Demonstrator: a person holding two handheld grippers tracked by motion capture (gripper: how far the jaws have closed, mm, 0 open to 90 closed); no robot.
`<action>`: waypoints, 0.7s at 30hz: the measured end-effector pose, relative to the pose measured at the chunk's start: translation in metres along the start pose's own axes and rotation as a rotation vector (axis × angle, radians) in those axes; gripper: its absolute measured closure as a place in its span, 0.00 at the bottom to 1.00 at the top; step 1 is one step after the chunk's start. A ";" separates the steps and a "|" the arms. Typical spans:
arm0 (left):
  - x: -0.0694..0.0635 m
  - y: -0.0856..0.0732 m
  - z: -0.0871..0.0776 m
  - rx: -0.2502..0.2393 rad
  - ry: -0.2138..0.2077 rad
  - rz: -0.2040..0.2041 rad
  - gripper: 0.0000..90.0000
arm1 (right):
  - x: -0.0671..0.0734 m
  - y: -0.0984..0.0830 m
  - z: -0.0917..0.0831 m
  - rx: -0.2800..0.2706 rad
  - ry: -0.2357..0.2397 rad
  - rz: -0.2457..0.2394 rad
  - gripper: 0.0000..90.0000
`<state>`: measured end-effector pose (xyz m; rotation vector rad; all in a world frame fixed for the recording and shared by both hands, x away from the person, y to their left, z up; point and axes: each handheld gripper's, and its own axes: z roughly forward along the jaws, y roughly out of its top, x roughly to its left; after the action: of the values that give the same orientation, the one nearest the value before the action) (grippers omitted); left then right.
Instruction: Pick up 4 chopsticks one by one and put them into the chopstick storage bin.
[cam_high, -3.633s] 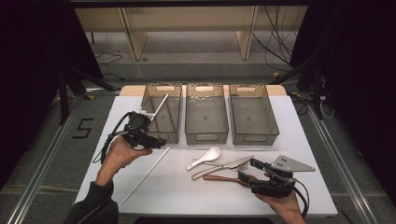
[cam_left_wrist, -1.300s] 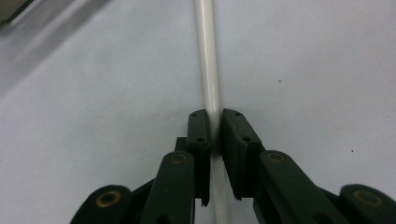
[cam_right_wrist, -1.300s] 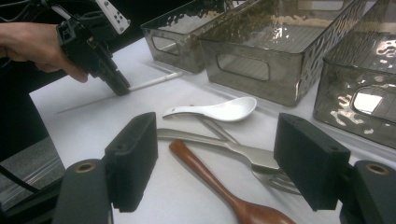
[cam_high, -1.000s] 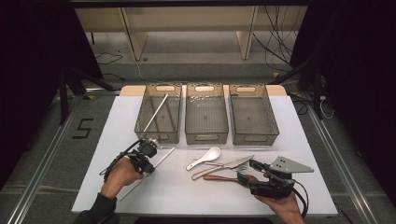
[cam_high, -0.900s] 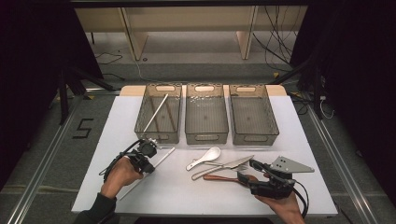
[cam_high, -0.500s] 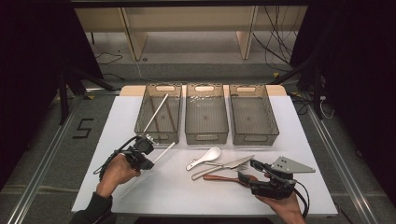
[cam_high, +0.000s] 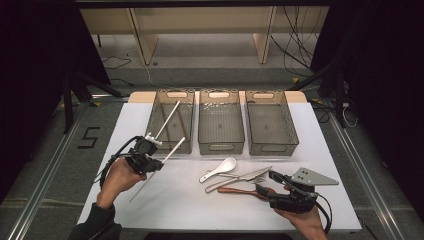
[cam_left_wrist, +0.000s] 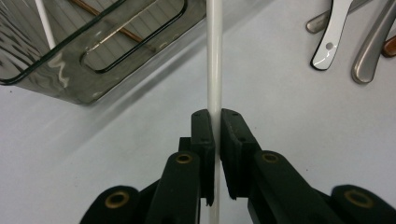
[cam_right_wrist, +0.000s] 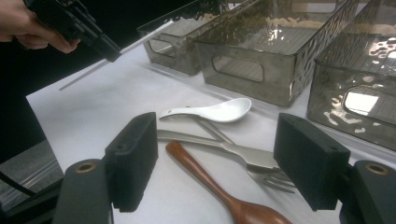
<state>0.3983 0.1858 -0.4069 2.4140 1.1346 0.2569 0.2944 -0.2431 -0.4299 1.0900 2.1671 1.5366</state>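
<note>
A: High view first. Left gripper (cam_high: 152, 159) is clamped on a white chopstick (cam_high: 170, 151), held off the surface (cam_high: 175, 200) just near of the left bin (cam_high: 170, 120). Left gripper view confirms it: jaws pinched tight on the stick (cam_left_wrist: 214, 70), gripped around mid-length.

B: Step in hand?

A: Looks like dropping it into the left bin, where another white chopstick (cam_high: 167, 119) already leans on the rim. I'd say lift the far tip clear of the near wall (cam_left_wrist: 93, 70), then tilt the stick lengthwise so it slides in along the bin, not across it.

B: Risks?

A: The far tip is close to the bin's near wall and could catch on it. The leaning chopstick might get knocked. Mid-length grip, so it shouldn't swing much.

B: Right side?

A: Right gripper (cam_high: 280, 192) sits low at the near right, jaws wide open, nothing between them. Right gripper view has a wooden spoon (cam_right_wrist: 219, 191) and a fork (cam_right_wrist: 233, 156) lying between the pads, not pressed.

B: Other stuff?

A: White spoon (cam_high: 220, 168) and a knife (cam_high: 247, 175) in the middle, near of the middle bin (cam_high: 221, 120). Right bin (cam_high: 270, 120) looks empty. All well right of the left hand's path, so nothing blocks it but the wall itself.
</note>
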 end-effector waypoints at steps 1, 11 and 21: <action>0.000 0.001 0.000 -0.007 -0.004 0.004 0.93 | 0.000 0.000 0.000 0.000 -0.001 0.002 0.35; 0.013 0.014 -0.004 -0.064 -0.033 -0.036 0.93 | -0.001 0.000 0.000 0.000 0.001 0.004 0.35; 0.030 0.038 -0.015 -0.127 -0.022 -0.072 0.93 | -0.001 0.000 0.001 0.001 0.004 0.009 0.35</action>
<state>0.4382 0.1920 -0.3765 2.2554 1.1566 0.2704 0.2954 -0.2428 -0.4304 1.0997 2.1686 1.5427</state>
